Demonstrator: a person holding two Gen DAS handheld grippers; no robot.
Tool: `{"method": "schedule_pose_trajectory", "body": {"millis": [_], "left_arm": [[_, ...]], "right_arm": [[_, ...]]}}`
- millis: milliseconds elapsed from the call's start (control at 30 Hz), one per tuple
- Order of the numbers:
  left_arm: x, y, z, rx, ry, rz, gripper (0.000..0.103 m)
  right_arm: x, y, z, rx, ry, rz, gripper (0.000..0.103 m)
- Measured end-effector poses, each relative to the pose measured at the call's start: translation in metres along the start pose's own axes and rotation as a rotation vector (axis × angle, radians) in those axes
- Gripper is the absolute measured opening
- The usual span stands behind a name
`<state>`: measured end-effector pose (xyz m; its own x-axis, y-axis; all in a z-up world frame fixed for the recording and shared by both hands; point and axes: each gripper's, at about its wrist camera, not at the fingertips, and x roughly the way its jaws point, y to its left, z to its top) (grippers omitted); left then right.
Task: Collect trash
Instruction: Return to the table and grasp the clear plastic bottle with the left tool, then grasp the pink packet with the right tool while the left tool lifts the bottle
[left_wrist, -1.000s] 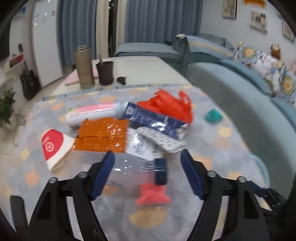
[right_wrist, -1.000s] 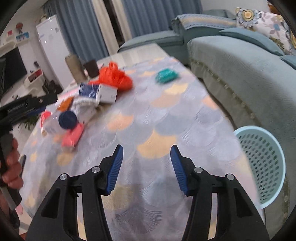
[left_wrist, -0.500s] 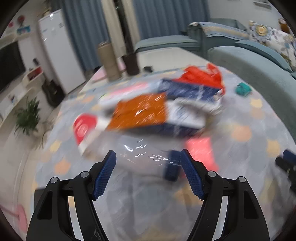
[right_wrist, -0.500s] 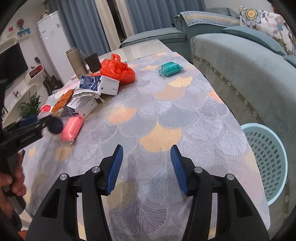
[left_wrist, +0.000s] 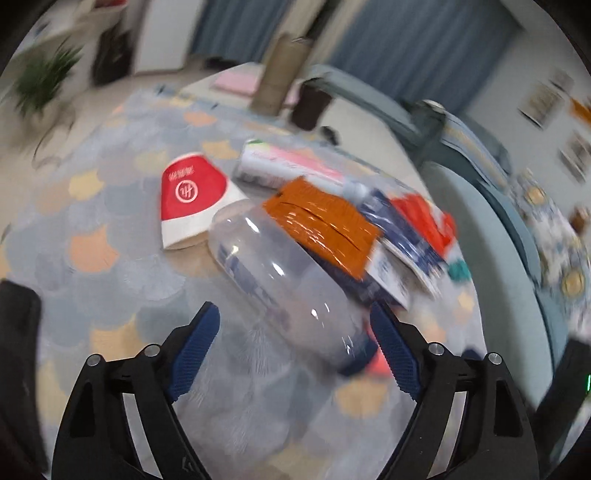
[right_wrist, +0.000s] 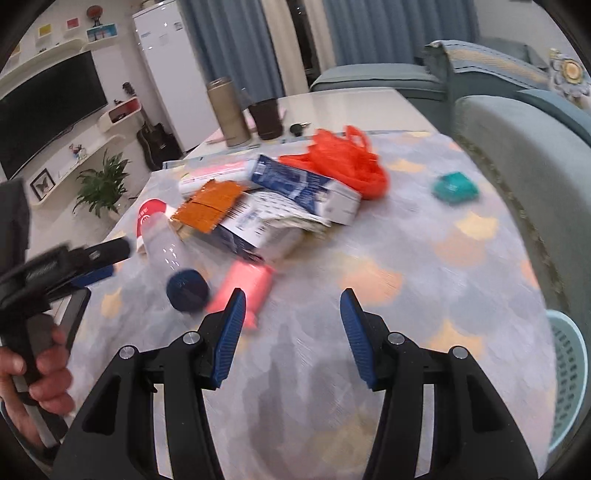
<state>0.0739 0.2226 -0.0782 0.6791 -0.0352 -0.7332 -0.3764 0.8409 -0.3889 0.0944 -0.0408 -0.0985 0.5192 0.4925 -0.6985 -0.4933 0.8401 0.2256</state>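
Left tongs (left_wrist: 295, 345) stand apart, with the clear bottle (left_wrist: 284, 277) lying on the desk (left_wrist: 110, 280) between the blue pads; its dark cap end sits near the right pad, at about 3 o'clock of the gap, and its base points away toward 11 o'clock. Whether either pad touches the bottle cannot be told through the blur. A pink wrapper (left_wrist: 378, 363) peeks out just beside the cap. Past the bottle, at 11 o'clock, lies a red paper cup (left_wrist: 190, 199) on its side; at 1 o'clock an orange packet (left_wrist: 325, 221) rests on boxes (left_wrist: 388, 273), with a pink tube (left_wrist: 295, 168) behind and a red bag (left_wrist: 424, 221) further right.

Right tongs (right_wrist: 291, 332) are also apart and hold nothing, over bare cloth. The bottle's cap (right_wrist: 186, 290) lies at their 10 o'clock, the wrapper (right_wrist: 243, 286) just beyond the left pad. A teal wad (right_wrist: 454, 188) sits at 1 o'clock, well apart from the pile. A pale basket (right_wrist: 569, 384) stands at 3 o'clock, below the desk edge.
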Motion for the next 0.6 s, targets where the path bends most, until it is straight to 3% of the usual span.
{"method": "schedule_pose_trajectory", "body": {"millis": [267, 467, 600], "left_arm": [[0.053, -0.018, 0.012, 0.007, 0.072, 0.167, 0.076], [0.039, -0.015, 0.005, 0.104, 0.094, 0.057, 0.051], [0.024, -0.005, -0.007, 0.161, 0.101, 0.019, 0.051]], "right_arm": [[0.037, 0.018, -0.003, 0.048, 0.089, 0.062, 0.05], [0.048, 0.026, -0.003, 0.037, 0.111, 0.044, 0.05], [0.064, 0.033, -0.002, 0.041, 0.15, 0.044, 0.05]]}}
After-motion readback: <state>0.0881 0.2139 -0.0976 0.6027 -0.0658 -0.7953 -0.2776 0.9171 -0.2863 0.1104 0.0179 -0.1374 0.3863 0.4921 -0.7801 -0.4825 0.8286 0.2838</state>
